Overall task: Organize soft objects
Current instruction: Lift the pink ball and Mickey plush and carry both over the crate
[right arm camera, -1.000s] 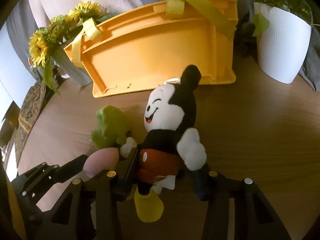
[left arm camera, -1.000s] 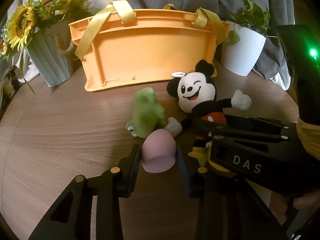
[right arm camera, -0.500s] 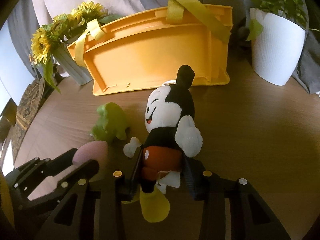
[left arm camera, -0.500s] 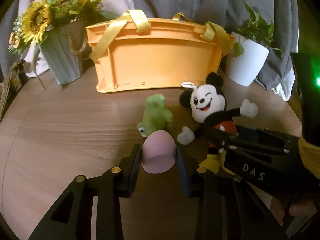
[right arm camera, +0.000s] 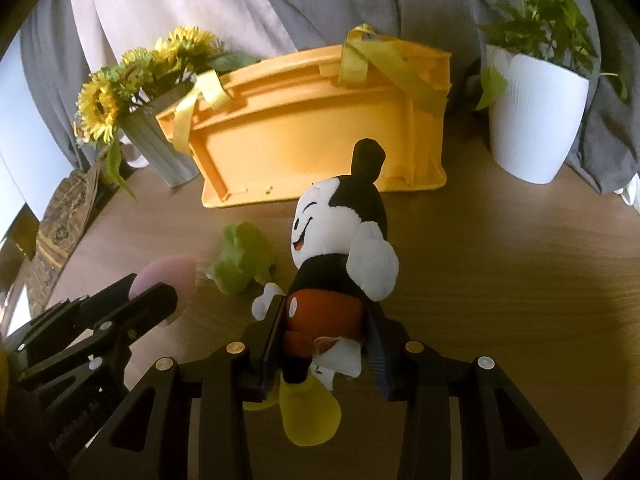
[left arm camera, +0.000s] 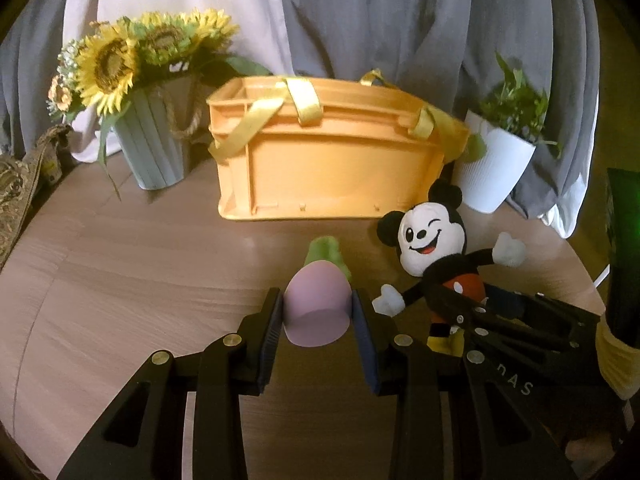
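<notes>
A pink egg-shaped soft toy (left arm camera: 316, 320) is clamped between the pads of my left gripper (left arm camera: 316, 298), held clear of the wooden table (left arm camera: 120, 280). Just behind it lies a green frog toy (left arm camera: 326, 250). My right gripper (right arm camera: 324, 312) is shut on the red shorts of a mouse plush (right arm camera: 340, 220), which hangs upright with its yellow feet dangling. An orange basket (left arm camera: 332, 168) with yellow ribbon handles stands behind both toys. In the right wrist view the left gripper (right arm camera: 160, 284) and pink toy (right arm camera: 168, 272) show at the left, beside the frog (right arm camera: 240, 264).
A grey vase of sunflowers (left arm camera: 156, 152) stands left of the basket and a white plant pot (left arm camera: 492, 168) right of it. Grey and white curtains hang behind. The round table's edge curves at left and right; a patterned cloth (left arm camera: 16, 192) lies at far left.
Both grippers have risen, each with its toy. The pink toy has come up off the table and the mouse plush now hangs upright. The right jaws closed tighter on the shorts.
</notes>
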`<action>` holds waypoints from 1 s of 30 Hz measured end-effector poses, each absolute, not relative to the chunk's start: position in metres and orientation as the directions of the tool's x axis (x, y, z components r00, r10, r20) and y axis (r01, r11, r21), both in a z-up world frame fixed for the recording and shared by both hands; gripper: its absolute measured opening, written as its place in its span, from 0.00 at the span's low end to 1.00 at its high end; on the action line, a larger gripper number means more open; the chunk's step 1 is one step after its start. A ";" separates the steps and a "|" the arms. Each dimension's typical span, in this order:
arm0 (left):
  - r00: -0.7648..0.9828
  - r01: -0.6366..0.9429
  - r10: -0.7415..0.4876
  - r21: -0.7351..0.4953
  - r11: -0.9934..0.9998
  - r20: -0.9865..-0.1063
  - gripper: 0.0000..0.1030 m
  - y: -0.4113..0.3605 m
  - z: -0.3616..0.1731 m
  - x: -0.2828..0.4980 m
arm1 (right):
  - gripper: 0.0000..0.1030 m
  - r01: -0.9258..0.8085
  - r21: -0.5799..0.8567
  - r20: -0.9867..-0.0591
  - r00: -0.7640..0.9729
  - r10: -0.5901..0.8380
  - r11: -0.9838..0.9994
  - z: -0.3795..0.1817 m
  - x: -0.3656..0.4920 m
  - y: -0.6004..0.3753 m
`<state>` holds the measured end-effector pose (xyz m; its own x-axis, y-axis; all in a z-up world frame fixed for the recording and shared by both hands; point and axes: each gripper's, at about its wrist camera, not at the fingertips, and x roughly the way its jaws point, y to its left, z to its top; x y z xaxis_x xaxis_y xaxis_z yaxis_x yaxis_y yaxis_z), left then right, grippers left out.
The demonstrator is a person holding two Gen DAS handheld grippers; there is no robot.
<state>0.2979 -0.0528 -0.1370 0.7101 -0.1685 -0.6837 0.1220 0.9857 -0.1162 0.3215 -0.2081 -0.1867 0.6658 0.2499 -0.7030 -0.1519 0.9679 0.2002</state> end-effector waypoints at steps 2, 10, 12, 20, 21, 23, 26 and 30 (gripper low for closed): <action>0.719 0.120 -0.171 -0.122 0.985 -0.673 0.34 -0.051 -0.130 0.296 | 0.38 -0.148 0.202 -0.694 0.675 0.248 0.968 -0.181 0.318 -0.208; 0.763 0.127 -0.186 -0.137 0.982 -0.620 0.34 -0.045 -0.096 0.287 | 0.38 -0.138 0.206 -0.651 0.720 0.241 0.969 -0.150 0.301 -0.207; 0.774 0.123 -0.183 -0.140 0.982 -0.606 0.34 -0.043 -0.088 0.284 | 0.38 -0.140 0.204 -0.635 0.735 0.239 0.969 -0.140 0.296 -0.207; 0.813 0.133 -0.187 -0.137 0.982 -0.551 0.34 -0.037 -0.053 0.278 | 0.38 -0.141 0.203 -0.573 0.786 0.234 0.969 -0.103 0.284 -0.203; 0.816 0.139 -0.193 -0.139 0.980 -0.545 0.34 -0.036 -0.050 0.277 | 0.38 -0.142 0.202 -0.566 0.790 0.234 0.969 -0.100 0.283 -0.203; 0.820 0.148 -0.202 -0.141 0.979 -0.536 0.34 -0.035 -0.043 0.278 | 0.38 -0.143 0.200 -0.552 0.801 0.232 0.969 -0.092 0.282 -0.200; 0.828 0.155 -0.207 -0.141 0.978 -0.521 0.34 -0.033 -0.035 0.280 | 0.38 -0.145 0.194 -0.536 0.812 0.229 0.970 -0.083 0.281 -0.199; 0.841 0.164 -0.210 -0.136 0.977 -0.498 0.34 -0.031 -0.024 0.285 | 0.38 -0.145 0.189 -0.515 0.827 0.224 0.971 -0.072 0.282 -0.196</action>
